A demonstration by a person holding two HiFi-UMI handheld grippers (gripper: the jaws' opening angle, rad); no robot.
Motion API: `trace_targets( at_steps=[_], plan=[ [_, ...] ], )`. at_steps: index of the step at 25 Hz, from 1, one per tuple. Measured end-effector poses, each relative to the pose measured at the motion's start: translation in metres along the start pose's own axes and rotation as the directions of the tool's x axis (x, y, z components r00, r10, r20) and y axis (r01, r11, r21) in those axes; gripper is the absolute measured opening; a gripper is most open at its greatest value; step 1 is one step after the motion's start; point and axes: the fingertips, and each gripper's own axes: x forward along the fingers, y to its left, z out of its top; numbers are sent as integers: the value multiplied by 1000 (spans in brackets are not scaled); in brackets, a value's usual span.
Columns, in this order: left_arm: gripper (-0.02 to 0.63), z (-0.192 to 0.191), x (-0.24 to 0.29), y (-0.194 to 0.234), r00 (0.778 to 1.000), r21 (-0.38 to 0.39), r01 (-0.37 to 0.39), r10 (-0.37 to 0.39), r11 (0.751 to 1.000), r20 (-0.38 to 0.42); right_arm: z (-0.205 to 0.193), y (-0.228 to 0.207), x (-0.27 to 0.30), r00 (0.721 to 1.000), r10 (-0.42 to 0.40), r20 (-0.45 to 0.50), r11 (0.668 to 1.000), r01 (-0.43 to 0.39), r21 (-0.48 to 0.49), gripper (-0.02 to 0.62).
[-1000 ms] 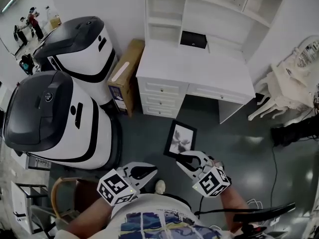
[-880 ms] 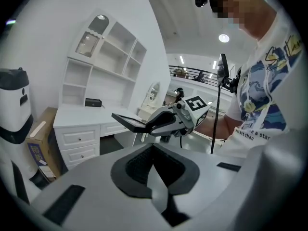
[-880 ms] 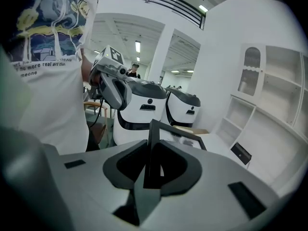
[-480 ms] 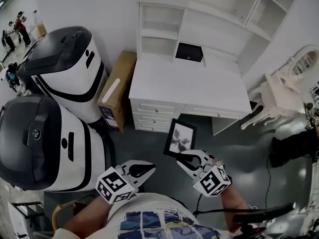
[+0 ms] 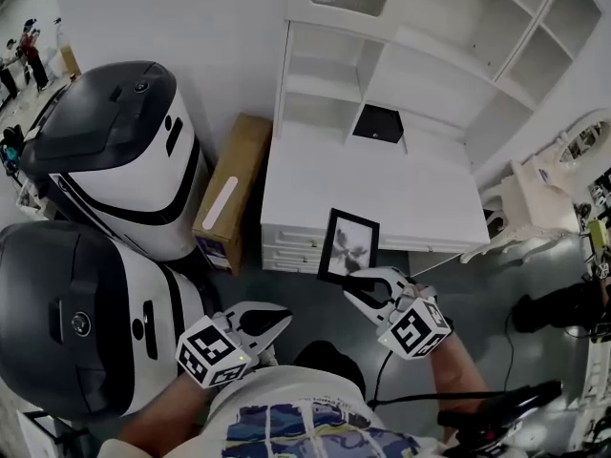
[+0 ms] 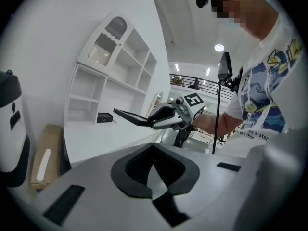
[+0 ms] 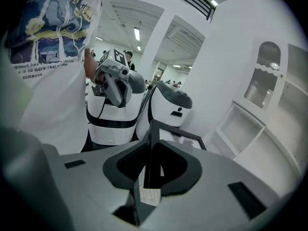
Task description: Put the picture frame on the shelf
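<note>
Keeps the left gripper [image 5: 282, 320] low by the patterned shirt [image 5: 286, 432], grey jaws pressed together on nothing; pinches the slim black rectangular picture frame [image 5: 349, 246] near its lower corner in the right gripper [image 5: 355, 284], pads clamped on either face, the frame edge-on between them in the right gripper view [image 7: 150, 150]; has carried it up and forward within the last second, from over the dark floor [image 5: 487, 275] to over the front lip of the smooth white painted desk [image 5: 382, 194], touching nothing but the jaws; suggests the approach is nearly done and the placing not yet begun; shows glossy glazing over a pale grey print, thin hard moulding, probably light but apt to swing on so small a grip; leaves ahead the white hutch of square open shelves [image 5: 320, 74], flat matt boards, with a small black box [image 5: 378, 123] at the desk's back; passes, leftward, a brown cardboard carton [image 5: 232, 189] and two rounded white-and-black machines [image 5: 115, 151].
</note>
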Motion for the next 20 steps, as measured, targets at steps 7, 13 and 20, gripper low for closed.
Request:
trace_targets(
  at_steps=[7, 13, 20],
  plan=[
    [12, 12, -4, 49, 999, -24, -47, 47, 999, 26, 3, -73, 33, 1000, 6, -5, 998, -6, -68, 95],
    [12, 33, 8, 100, 991, -42, -127, 128, 991, 35, -6, -158, 60, 1000, 6, 19, 995, -4, -99, 95],
    [12, 78, 38, 156, 975, -52, -216, 218, 975, 47, -15, -263, 99, 998, 35, 55, 990, -26, -141, 95]
  ],
)
